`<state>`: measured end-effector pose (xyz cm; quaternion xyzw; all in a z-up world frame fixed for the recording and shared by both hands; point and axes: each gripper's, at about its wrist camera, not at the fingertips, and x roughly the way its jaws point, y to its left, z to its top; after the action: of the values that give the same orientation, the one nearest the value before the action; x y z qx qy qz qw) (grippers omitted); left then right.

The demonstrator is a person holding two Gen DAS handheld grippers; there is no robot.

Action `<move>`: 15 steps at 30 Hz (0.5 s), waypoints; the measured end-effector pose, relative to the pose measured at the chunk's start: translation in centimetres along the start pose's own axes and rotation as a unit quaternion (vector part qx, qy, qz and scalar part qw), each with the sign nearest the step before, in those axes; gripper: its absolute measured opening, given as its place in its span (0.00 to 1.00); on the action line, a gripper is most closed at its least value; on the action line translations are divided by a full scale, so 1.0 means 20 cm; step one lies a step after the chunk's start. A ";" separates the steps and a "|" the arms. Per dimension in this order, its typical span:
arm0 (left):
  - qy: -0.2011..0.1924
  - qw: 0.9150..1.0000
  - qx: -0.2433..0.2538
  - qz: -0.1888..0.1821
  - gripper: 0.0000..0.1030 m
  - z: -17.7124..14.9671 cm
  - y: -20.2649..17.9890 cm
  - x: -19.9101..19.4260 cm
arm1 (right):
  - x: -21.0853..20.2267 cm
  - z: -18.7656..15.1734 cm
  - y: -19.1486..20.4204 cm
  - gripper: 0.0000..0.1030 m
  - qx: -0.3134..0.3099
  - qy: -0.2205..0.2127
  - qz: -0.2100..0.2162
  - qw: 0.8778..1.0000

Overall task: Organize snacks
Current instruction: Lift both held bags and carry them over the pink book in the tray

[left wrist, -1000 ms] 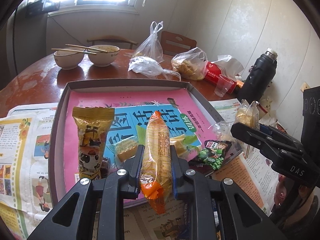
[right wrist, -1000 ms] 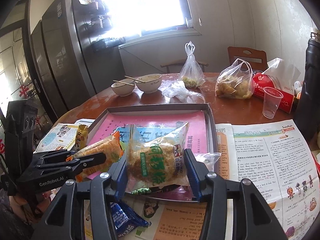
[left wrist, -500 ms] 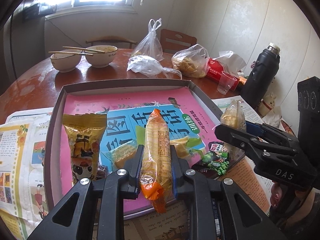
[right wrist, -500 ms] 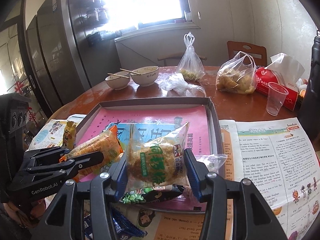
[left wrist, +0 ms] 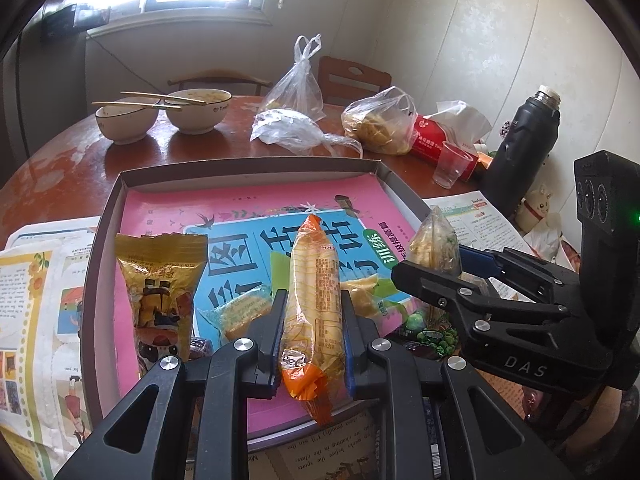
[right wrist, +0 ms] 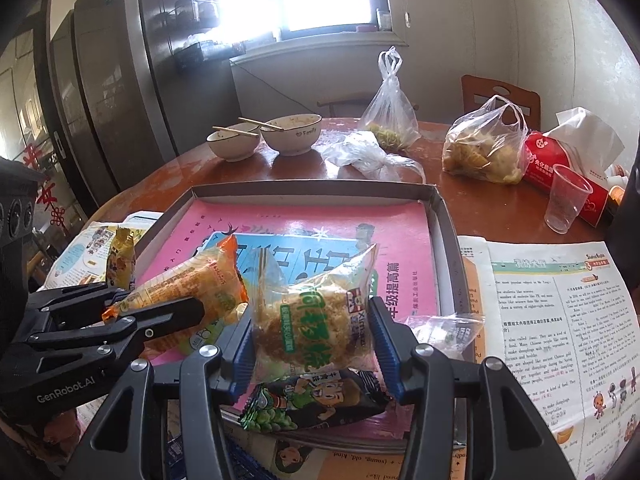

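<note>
My left gripper (left wrist: 313, 300) is shut on a long orange snack packet (left wrist: 314, 280), held lengthwise above the near half of the grey tray (left wrist: 248, 168), which is lined with a pink book. My right gripper (right wrist: 311, 316) is shut on a clear packet with green characters (right wrist: 316, 320), held over the tray's (right wrist: 312, 192) near right part. The two grippers hang side by side, a little apart. In the tray lie a gold packet (left wrist: 160, 280) and a small yellow-green packet (left wrist: 240, 312). A green pea packet (right wrist: 312, 400) lies on the tray's front edge, under my right gripper.
Newspapers (right wrist: 552, 320) flank the tray on a round wooden table. Behind it stand two bowls with chopsticks (left wrist: 160, 116), plastic bags (left wrist: 376, 120), a red tissue pack (right wrist: 560, 168), a plastic cup (right wrist: 566, 200) and a black flask (left wrist: 520, 152). A small clear packet (right wrist: 444, 328) lies by the tray's right rim.
My right gripper has carried the clear packet leftward and a little down, from beyond the tray's right rim to over the tray. The left gripper has stayed put with the orange packet.
</note>
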<state>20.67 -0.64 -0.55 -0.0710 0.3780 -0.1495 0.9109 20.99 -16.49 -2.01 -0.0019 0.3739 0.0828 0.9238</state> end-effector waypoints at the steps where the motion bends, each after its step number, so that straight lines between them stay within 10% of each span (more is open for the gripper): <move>1: 0.000 1.000 0.000 -0.001 0.22 0.00 0.00 0.00 | 0.00 0.00 0.00 0.51 -0.001 0.002 0.000 1.000; 15: 0.001 1.000 -0.001 0.004 0.23 -0.02 0.00 0.00 | 0.03 -0.01 0.02 0.56 -0.007 0.010 0.002 1.000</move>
<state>20.42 -0.54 -0.76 -0.0704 0.3790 -0.1450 0.9112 21.15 -16.03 -2.57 -0.0080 0.3825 0.0870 0.9198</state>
